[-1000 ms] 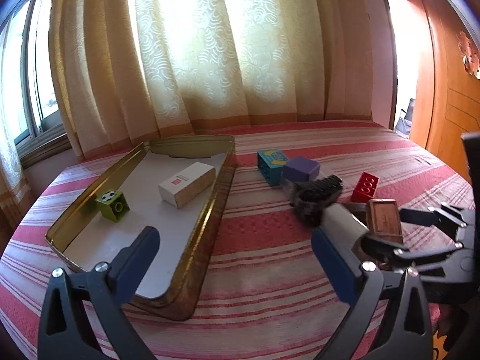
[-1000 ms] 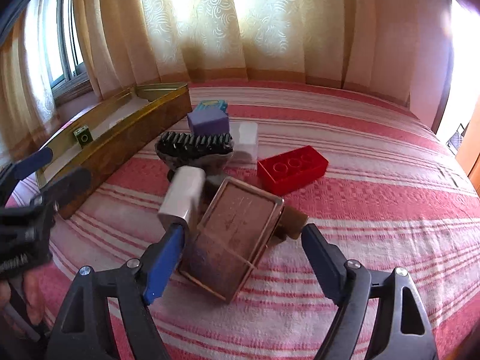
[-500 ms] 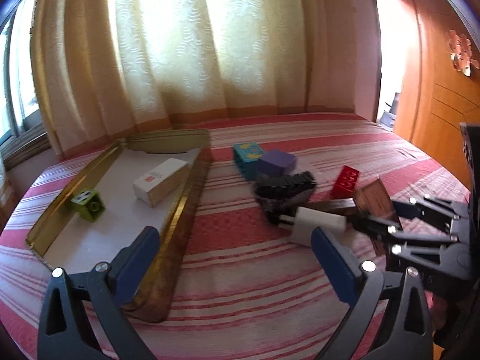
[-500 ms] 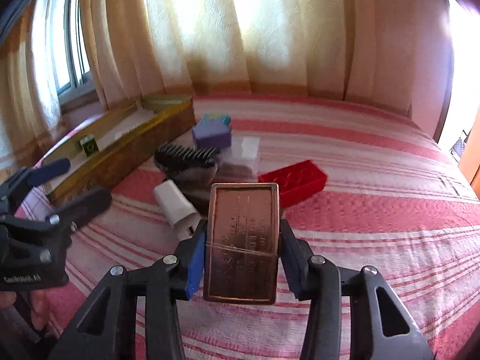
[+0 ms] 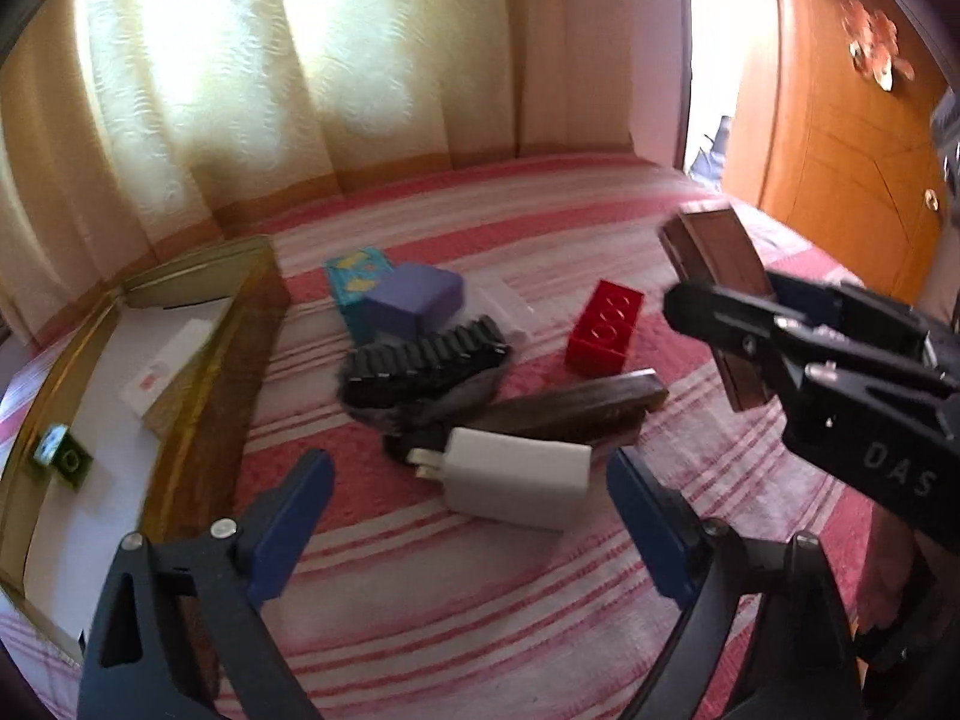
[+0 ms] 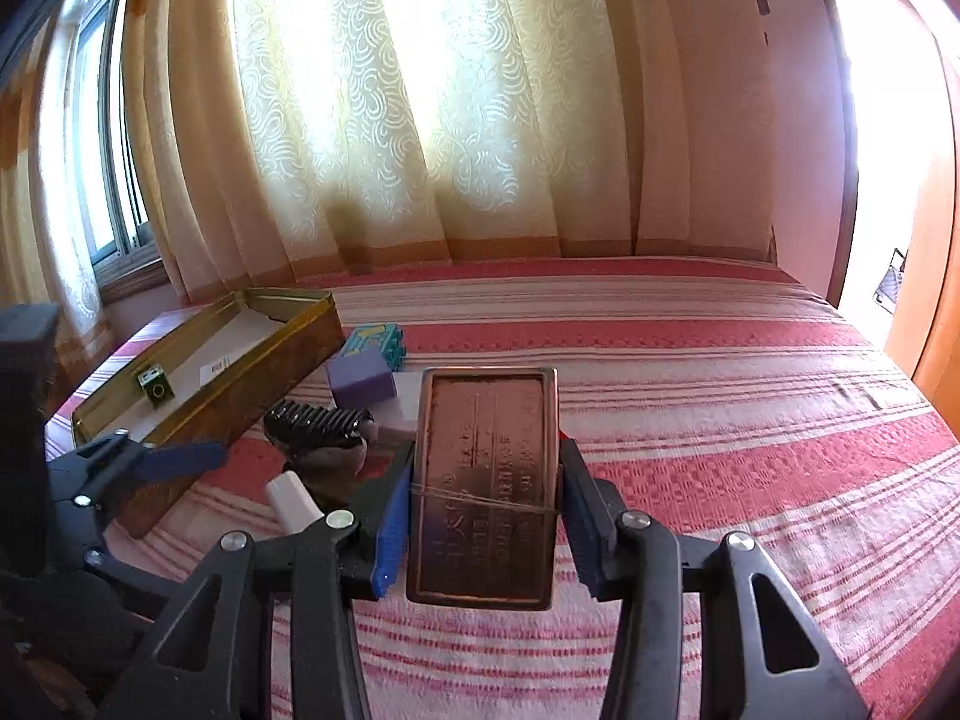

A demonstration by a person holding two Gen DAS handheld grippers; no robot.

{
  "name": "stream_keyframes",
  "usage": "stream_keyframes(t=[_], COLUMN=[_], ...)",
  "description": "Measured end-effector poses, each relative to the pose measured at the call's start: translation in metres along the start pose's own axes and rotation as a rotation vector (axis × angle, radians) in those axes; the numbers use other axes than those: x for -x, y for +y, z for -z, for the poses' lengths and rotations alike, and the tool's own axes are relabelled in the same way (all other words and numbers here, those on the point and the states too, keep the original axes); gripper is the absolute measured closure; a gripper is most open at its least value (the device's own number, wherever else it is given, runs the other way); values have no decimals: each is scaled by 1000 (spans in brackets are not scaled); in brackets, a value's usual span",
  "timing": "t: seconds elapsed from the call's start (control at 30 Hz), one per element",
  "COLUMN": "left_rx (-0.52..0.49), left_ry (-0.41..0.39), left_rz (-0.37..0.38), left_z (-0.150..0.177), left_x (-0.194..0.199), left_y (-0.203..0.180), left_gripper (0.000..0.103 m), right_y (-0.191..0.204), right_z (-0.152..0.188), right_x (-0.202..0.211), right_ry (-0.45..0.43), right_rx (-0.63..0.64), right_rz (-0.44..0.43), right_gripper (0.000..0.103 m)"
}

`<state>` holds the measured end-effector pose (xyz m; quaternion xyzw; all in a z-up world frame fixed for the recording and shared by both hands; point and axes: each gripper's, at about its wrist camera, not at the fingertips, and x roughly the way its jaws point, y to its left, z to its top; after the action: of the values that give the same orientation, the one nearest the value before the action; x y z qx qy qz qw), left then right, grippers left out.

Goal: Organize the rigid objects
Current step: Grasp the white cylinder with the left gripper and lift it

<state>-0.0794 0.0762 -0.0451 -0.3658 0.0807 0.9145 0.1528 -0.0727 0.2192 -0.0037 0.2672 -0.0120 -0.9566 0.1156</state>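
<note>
Daylight you had blazed through the curtains (image 6: 420, 120) (blown out to white), doorway (image 5: 705, 60) glared too, your left view was motion-smeared, straight lines bowed at the fisheye edges, corners fell black.

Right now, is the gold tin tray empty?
Not empty: the gold tin tray holds a green block and a white box.

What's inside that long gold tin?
The gold tin holds a green block and a white box on a pale lining. Its near wall hides part of the floor, so more could lie there.
</note>
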Motion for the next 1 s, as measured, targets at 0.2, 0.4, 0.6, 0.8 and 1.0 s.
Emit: stream_keyframes(t=[0.2, 0.4, 0.6, 0.8, 1.0], left_rx=[-13, 22, 36, 72, 96], left_ry=[35, 16, -39, -95, -246], left_rz=[17, 40, -22, -57, -131], left_z=[-4, -3, -1, -2, 2], left_x=[-8, -6, 4, 11, 34], left_y=[-3, 5, 17, 32, 39], left_gripper=[38, 39, 39, 39, 39], right_y=[-2, -5, -3, -3, -6], right_z=[0, -2, -10, -14, -20], right_x=[-3, 1, 2, -10, -12], right_ry=[-6, -32, -76, -91, -130], right_rx=[-4, -10, -3, 4, -11], right_rz=[-12, -18, -8, 8, 2], right_gripper=[55, 55, 55, 55, 56])
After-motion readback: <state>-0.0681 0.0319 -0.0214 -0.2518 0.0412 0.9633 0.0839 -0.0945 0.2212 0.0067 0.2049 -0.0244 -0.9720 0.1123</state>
